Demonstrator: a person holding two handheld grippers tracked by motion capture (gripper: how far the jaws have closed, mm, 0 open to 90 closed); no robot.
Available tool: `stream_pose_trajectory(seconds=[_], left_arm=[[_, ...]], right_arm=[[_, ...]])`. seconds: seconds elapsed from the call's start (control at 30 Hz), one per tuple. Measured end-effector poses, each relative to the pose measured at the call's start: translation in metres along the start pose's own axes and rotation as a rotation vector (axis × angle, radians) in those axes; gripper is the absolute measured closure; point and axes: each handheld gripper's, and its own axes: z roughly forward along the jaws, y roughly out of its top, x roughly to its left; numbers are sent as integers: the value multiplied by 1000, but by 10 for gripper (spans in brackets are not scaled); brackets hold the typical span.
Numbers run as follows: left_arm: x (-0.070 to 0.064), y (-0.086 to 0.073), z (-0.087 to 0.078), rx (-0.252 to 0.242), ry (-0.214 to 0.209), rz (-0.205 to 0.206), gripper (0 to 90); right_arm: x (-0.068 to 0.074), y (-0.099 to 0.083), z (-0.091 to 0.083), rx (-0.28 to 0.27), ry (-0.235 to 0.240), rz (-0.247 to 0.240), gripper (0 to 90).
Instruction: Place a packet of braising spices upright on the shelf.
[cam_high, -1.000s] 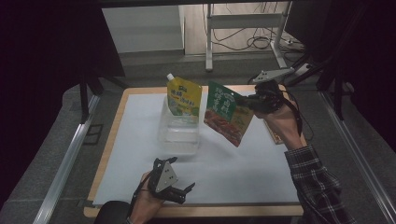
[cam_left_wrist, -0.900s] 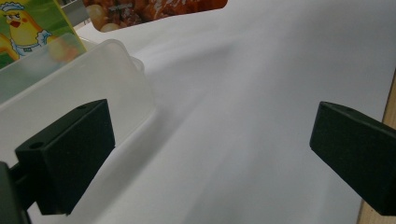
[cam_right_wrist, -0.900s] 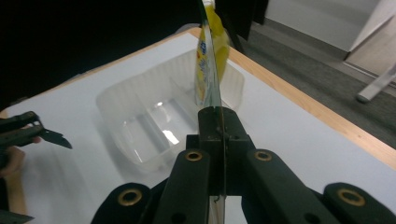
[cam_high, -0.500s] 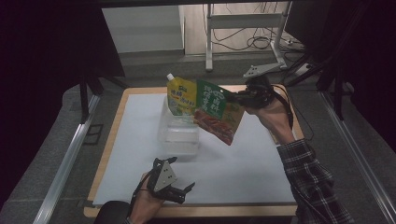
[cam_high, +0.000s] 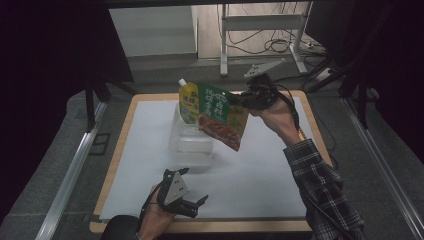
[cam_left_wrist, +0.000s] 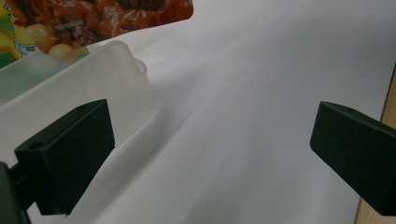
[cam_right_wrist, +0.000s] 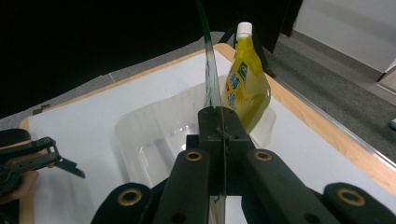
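A: Surface and room?

B: One table with a wooden rim, covered by a white sheet. Grey floor around it, dark surroundings, a metal stand and loose cables behind.

A: Items, counted?

B: One clear plastic container on the sheet, toward the far middle. One yellow spouted pouch standing upright inside it at its far end. One green food pouch, red picture on its lower part, held in the air above the container, tilted, just beside the yellow pouch. Two grippers.

A: Right gripper?

B: Right gripper raised over the far part of the table, forearm in a plaid sleeve reaching up from the near right. Jaws pressed together on the green pouch's upper edge; the right gripper view sees the pouch edge-on between them.

A: Left gripper?

B: Left gripper low at the near edge, resting in the hand, pointing toward the container. Jaws spread wide, holding nothing; container corner shows just behind one jaw in the left gripper view.
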Motion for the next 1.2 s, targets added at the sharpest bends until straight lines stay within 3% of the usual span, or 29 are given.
stream_pose_trajectory(seconds=[0.43,0.83,1.2], left_arm=[[3,0,-2,6,5,1,0],[3,0,-3,4,7,-2,0],[4,0,-3,2,4,-2,0]], right_arm=[[-3,19,31,-7,35,-12,889],[3,40,65,-7,72,-28,890],[3,47,91,5,86,-40,890]])
